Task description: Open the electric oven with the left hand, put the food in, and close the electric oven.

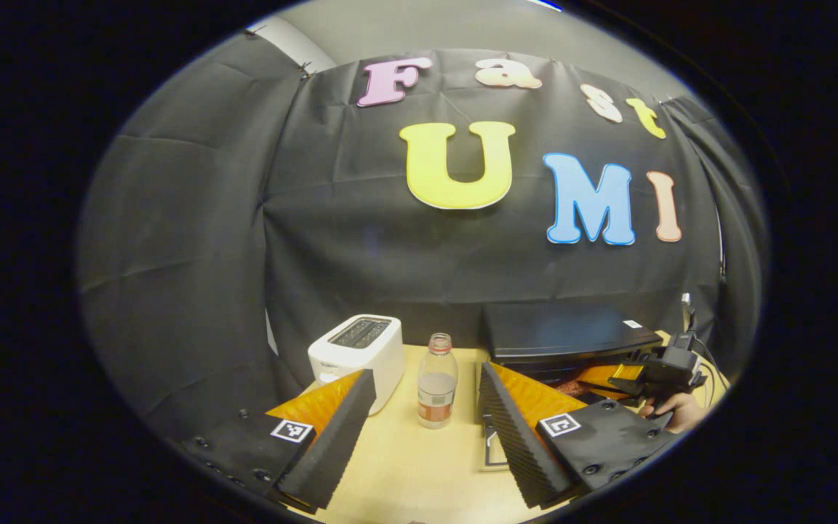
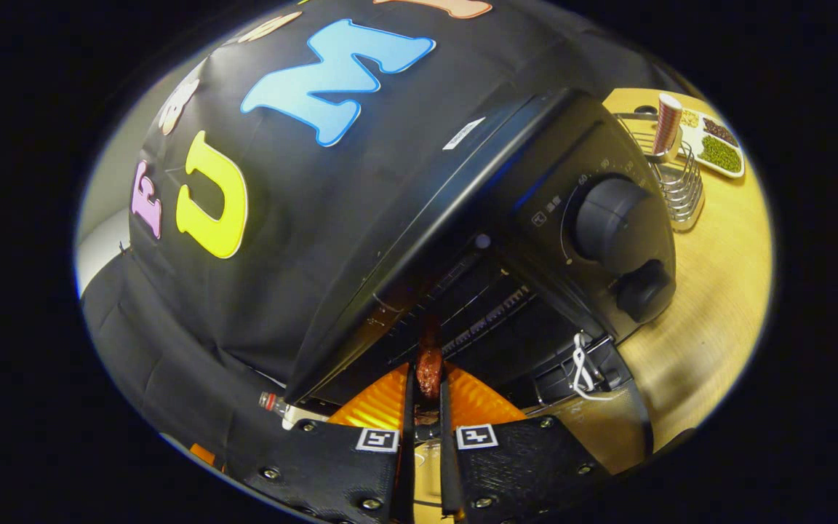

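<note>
Your right hand-held gripper (image 2: 428, 382) pinches the reddish-brown piece of food (image 2: 428, 370) narrowly, the boxy black electric oven's (image 2: 535, 218) open rack cavity lying straight ahead of it, while your left hand-held gripper (image 1: 426, 397) hangs wide, farther off.

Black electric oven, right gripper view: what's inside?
Inside the black electric oven, wire rack bars show through the open front. The right gripper holds a reddish-brown piece of food at the opening. The deeper cavity is dark and can't be made out.
</note>
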A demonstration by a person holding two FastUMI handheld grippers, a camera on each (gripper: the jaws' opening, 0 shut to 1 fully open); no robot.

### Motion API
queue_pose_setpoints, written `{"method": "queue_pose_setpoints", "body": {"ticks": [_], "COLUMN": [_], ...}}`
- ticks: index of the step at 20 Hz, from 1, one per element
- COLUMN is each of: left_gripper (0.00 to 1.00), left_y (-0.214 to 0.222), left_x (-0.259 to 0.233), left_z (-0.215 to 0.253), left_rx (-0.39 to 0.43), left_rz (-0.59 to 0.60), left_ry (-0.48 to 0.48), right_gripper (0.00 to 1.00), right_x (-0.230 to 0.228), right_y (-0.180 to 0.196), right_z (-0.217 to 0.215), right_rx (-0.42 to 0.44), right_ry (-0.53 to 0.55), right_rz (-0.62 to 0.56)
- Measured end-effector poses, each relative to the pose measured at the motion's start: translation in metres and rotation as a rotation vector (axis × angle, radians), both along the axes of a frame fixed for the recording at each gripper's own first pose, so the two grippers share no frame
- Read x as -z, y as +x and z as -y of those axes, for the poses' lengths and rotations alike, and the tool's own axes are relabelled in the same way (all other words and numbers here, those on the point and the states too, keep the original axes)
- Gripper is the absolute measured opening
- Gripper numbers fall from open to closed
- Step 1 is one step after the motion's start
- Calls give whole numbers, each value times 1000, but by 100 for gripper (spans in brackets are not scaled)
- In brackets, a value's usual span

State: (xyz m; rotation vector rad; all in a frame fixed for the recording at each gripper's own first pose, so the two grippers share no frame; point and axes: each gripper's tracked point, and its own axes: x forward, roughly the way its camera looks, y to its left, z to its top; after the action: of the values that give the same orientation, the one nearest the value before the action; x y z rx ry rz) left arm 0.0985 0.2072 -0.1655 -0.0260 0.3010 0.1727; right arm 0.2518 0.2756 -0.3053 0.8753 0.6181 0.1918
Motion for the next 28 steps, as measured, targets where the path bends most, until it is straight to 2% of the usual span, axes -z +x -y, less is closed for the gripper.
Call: {"method": "queue_pose_setpoints", "body": {"ticks": [2, 3, 4, 7, 8, 10, 18, 21, 23, 25, 27, 28], "left_gripper": [100, 95, 96, 99, 100, 100, 100, 97, 100, 91, 100, 99], "left_y": [1, 1, 0, -2, -3, -6, -22, -30, -33, -38, -42, -43], "left_x": [-1, 0, 1, -2, -3, -3, 4, 12, 21, 34, 48, 58], "left_z": [-1, -2, -4, -4, -5, -2, 51, 78, 97, 113, 130, 138], "left_rx": [-9, -15, -19, -27, -35, -49, -2, 33, 61, 87, 116, 129], "left_rz": [1, 1, -2, -1, 3, 2, 2, -12, -30, -54, -80, -101], "left_ry": [1, 1, 3, 12, 13, 6, -7, -34, -43, -51, -58, -58], "right_gripper": [18, 23, 26, 43, 55, 97, 98, 98, 98, 98, 98, 98], "right_x": [6, 12, 16, 15, 11, 0, -53, -84, -101, -118, -133, -139], "right_y": [-2, -2, -7, -12, -14, -17, -68, -88, -101, -116, -127, -133], "right_z": [6, 10, 14, 19, 24, 36, 71, 90, 104, 119, 134, 142], "right_rx": [3, 4, 0, -21, -22, -23, -108, -101, -89, -75, -60, -50], "right_ry": [-43, -73, -100, -141, -163, -218, -398, -443, -474, -513, -542, -558], "right_rz": [-15, -34, -48, -47, -35, 2, 144, 213, 255, 294, 328, 343]}}
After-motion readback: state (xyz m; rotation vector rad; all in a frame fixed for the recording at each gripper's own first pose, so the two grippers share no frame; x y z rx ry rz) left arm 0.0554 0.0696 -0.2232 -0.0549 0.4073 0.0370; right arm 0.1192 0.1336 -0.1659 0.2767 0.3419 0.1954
